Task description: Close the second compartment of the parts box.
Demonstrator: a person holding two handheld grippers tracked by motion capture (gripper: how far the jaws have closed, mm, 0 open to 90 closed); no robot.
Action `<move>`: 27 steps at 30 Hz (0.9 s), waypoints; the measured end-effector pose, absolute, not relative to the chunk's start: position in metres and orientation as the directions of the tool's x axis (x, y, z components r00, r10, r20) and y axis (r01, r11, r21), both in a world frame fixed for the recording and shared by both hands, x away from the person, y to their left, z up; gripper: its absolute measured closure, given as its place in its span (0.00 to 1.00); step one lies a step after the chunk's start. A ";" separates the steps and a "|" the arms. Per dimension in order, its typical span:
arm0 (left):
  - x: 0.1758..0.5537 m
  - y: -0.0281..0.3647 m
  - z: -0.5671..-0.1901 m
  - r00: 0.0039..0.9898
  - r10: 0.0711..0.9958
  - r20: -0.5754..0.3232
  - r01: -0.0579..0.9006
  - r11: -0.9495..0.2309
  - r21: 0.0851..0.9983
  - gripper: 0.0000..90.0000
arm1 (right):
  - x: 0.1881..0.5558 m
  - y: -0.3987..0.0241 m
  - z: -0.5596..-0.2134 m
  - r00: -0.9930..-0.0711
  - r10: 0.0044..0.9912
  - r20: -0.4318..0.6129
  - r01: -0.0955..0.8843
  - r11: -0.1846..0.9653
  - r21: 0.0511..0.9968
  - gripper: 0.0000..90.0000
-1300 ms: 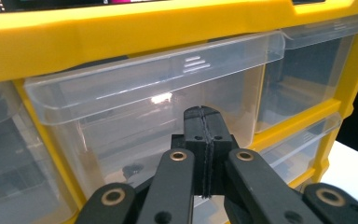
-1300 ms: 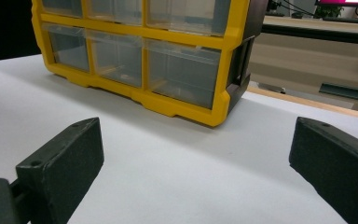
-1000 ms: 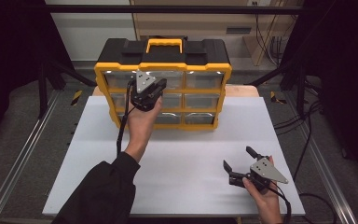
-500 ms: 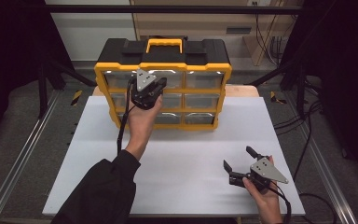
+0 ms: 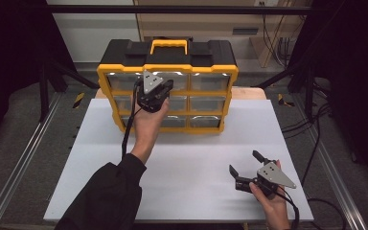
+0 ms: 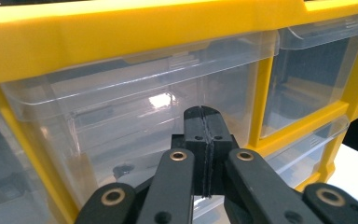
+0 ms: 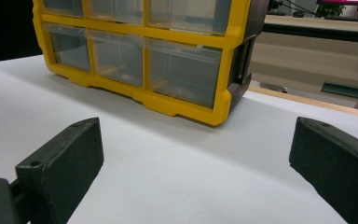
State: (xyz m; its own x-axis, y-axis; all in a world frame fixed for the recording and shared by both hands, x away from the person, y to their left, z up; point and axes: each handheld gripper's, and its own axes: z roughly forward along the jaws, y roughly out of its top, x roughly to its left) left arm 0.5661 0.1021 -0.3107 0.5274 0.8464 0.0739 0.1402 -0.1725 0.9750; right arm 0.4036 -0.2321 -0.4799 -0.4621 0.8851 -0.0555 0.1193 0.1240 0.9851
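**Closed left gripper at the organizer's drawers, right gripper waiting open**

We are looking first at the white table (image 5: 191, 158), which is spreading across the middle and lower part of the high view. The yellow and black drawer organizer (image 5: 220, 98) is standing on it in the upper centre of that frame, its clear drawers facing us and its yellow handle (image 5: 169, 45) lying on top.

We are holding the left gripper (image 5: 165, 86) up in front of the organizer's face, just left of centre in the high view. In the left gripper view its tips (image 6: 207, 126) are sitting in the lower middle, the jaws clenched together with nothing between them, right at a clear drawer (image 6: 135, 116) that is taking up the centre left of the frame. Whether the tips are touching the drawer front we cannot tell.

We are resting the right gripper (image 5: 244, 163) low over the table in the lower right of the high view, well apart from the organizer. Its jaws are standing wide and released, empty.
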 end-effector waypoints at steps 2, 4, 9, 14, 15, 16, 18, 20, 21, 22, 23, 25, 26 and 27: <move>0.566 0.102 -0.311 0.527 0.846 0.084 0.140 -0.185 0.973 1.00 | 0.403 -0.232 -0.480 -0.464 0.884 -0.053 0.119 0.122 0.985 0.03; 0.565 0.102 -0.311 0.528 0.845 0.084 0.145 -0.187 0.972 1.00 | 0.404 -0.232 -0.480 -0.466 0.883 -0.055 0.117 0.123 0.985 0.03; 0.560 0.101 -0.313 0.529 0.844 0.089 0.141 -0.191 0.971 1.00 | 0.403 -0.232 -0.479 -0.467 0.883 -0.053 0.112 0.118 0.987 0.03; 0.554 0.098 -0.315 0.532 0.841 0.099 0.142 -0.205 0.968 1.00 | 0.403 -0.233 -0.479 -0.461 0.886 -0.049 0.109 0.111 0.988 0.03; 0.552 0.097 -0.315 0.536 0.839 0.090 0.141 -0.194 0.971 1.00 | 0.402 -0.233 -0.479 -0.463 0.885 -0.045 0.112 0.109 0.988 0.03; 0.549 0.097 -0.314 0.542 0.836 0.081 0.141 -0.185 0.973 1.00 | 0.401 -0.233 -0.479 -0.464 0.885 -0.044 0.114 0.109 0.987 0.03; 0.544 0.096 -0.312 0.549 0.830 0.101 0.124 -0.200 0.972 1.00 | 0.401 -0.233 -0.479 -0.464 0.884 -0.049 0.113 0.114 0.987 0.03; 0.540 0.096 -0.311 0.554 0.826 0.101 0.120 -0.199 0.972 1.00 | 0.402 -0.233 -0.479 -0.463 0.885 -0.047 0.112 0.112 0.987 0.03; 0.539 0.097 -0.311 0.555 0.825 0.103 0.120 -0.201 0.972 1.00 | 0.402 -0.233 -0.479 -0.462 0.885 -0.048 0.112 0.112 0.987 0.03; 0.538 0.098 -0.311 0.552 0.827 0.107 0.120 -0.205 0.971 1.00 | 0.402 -0.233 -0.479 -0.461 0.886 -0.046 0.114 0.111 0.987 0.03; 0.538 0.099 -0.312 0.550 0.828 0.106 0.122 -0.205 0.971 1.00 | 0.402 -0.233 -0.479 -0.458 0.888 -0.049 0.110 0.111 0.988 0.03; 0.535 0.103 -0.313 0.546 0.831 0.105 0.126 -0.205 0.971 1.00 | 0.403 -0.233 -0.478 -0.456 0.889 -0.043 0.110 0.104 0.989 0.03; 0.534 0.105 -0.313 0.544 0.832 0.105 0.125 -0.204 0.971 1.00 | 0.403 -0.234 -0.478 -0.454 0.890 -0.043 0.110 0.104 0.989 0.03; 0.533 0.107 -0.313 0.545 0.832 0.102 0.127 -0.202 0.971 1.00 | 0.403 -0.234 -0.478 -0.453 0.890 -0.045 0.110 0.106 0.988 0.03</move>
